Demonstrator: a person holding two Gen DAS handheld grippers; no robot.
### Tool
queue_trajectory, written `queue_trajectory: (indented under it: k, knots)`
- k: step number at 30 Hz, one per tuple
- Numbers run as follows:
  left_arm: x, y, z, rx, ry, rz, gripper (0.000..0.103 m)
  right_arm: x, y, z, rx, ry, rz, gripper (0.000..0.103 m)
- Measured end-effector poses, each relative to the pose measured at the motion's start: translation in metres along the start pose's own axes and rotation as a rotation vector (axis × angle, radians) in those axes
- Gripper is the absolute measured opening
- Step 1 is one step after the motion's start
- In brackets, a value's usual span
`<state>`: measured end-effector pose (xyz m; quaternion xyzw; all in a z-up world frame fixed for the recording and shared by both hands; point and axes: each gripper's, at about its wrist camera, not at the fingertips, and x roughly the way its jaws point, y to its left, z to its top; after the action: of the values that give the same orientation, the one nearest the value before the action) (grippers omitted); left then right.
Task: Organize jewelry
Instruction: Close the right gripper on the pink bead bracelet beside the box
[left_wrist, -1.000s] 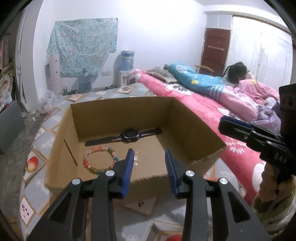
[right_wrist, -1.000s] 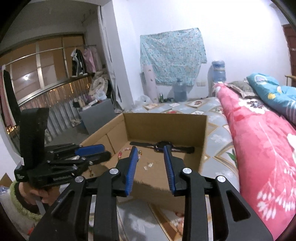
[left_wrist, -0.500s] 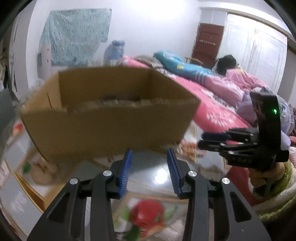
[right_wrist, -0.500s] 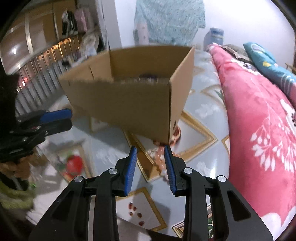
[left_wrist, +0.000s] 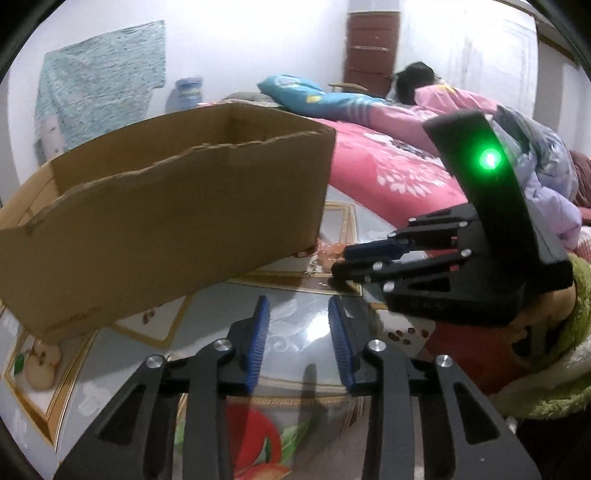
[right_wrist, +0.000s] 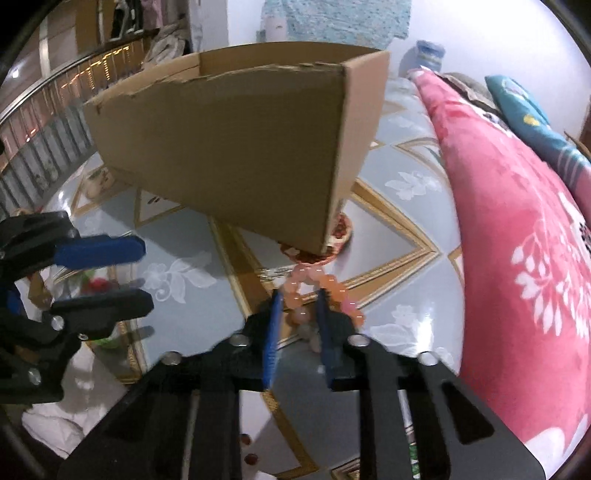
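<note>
Right gripper (right_wrist: 297, 325), fingers parted, straddles an orange beaded bracelet (right_wrist: 325, 291) beside the cardboard box (right_wrist: 236, 147); best close squarely on beads. Left gripper (left_wrist: 297, 339) open, empty.

A lived-in home bedroom is showing here: a pink floral quilt (left_wrist: 391, 173) is spreading along the right, a person (left_wrist: 413, 83) is lying at its far end, a patterned cloth (left_wrist: 99, 77) is hanging on the far white wall beside a water dispenser bottle (left_wrist: 188, 92), and clothes (right_wrist: 147, 14) are hanging far left.
</note>
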<state>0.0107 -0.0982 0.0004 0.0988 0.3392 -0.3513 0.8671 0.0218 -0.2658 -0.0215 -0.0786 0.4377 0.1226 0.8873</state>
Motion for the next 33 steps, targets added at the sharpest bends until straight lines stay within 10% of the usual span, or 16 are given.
queue_trajectory:
  k: [33]
  knots:
    - [0.073, -0.014, 0.034, 0.134, 0.104, 0.010, 0.002, 0.001, -0.040, -0.003, 0.210, -0.027, 0.207, 0.008]
